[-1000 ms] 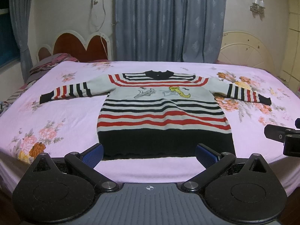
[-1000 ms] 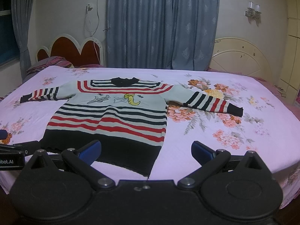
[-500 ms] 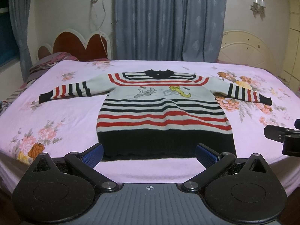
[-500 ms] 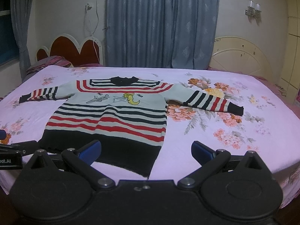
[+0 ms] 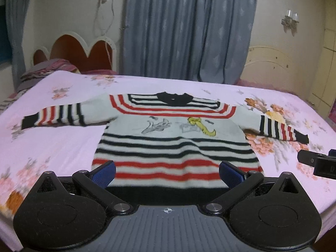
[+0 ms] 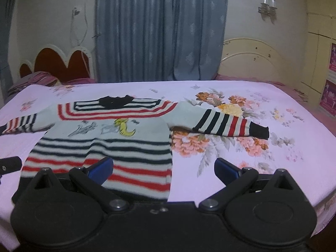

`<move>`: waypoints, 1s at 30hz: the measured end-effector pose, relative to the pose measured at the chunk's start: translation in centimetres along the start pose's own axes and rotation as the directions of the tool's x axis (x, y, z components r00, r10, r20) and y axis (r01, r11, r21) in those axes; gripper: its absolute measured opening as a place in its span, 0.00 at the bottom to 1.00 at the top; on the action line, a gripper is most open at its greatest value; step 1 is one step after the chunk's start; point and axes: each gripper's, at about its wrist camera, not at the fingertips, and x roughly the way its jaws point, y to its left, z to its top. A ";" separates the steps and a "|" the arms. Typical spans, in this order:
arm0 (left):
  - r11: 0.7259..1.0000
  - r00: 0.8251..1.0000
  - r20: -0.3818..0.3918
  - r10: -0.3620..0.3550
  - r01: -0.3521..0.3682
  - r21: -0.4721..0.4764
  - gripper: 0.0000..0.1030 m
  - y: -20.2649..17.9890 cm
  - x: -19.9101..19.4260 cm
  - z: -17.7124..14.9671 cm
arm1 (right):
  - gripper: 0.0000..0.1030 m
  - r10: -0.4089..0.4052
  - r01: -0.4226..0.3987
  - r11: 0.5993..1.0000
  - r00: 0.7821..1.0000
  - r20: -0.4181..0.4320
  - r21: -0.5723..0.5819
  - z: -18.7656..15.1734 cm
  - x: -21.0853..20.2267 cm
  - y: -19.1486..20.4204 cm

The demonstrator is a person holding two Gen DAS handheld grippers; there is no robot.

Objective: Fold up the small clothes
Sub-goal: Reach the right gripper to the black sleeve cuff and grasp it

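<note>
A small striped sweater (image 5: 172, 138) in white, red and black, with cartoon figures on the chest, lies flat and face up on the pink floral bed (image 5: 63, 147), both sleeves spread out. It also shows in the right wrist view (image 6: 117, 138). My left gripper (image 5: 167, 171) is open and empty, over the sweater's lower body, its base hiding the black hem. My right gripper (image 6: 163, 169) is open and empty over the sweater's lower right corner. The right gripper's tip shows in the left wrist view (image 5: 317, 161).
A heart-shaped red headboard (image 5: 73, 52) and pillows stand at the far left. Blue curtains (image 5: 184, 29) hang behind the bed. A cream headboard (image 6: 250, 61) stands at the far right. The bed's near edge lies just under both grippers.
Both grippers have moved forward and lower over the bed, so the sweater looks larger and its hem is now hidden under them. Both stay open.
</note>
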 end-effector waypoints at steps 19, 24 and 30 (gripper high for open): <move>0.995 0.997 0.068 -0.043 0.036 0.092 1.00 1.0 11.7 7.4 | 0.99 -0.140 0.139 0.988 0.990 0.011 0.069 5.5 8.7 1.6; 0.990 0.995 0.030 -0.098 0.094 0.103 1.00 -1.5 15.0 8.1 | 0.99 -0.191 0.189 0.976 0.982 0.006 0.107 6.1 10.3 -1.5; 0.987 0.992 -0.020 -0.122 0.123 0.108 1.00 -4.9 18.3 8.5 | 0.90 -0.240 0.237 0.955 0.971 -0.004 0.179 6.0 13.9 -7.5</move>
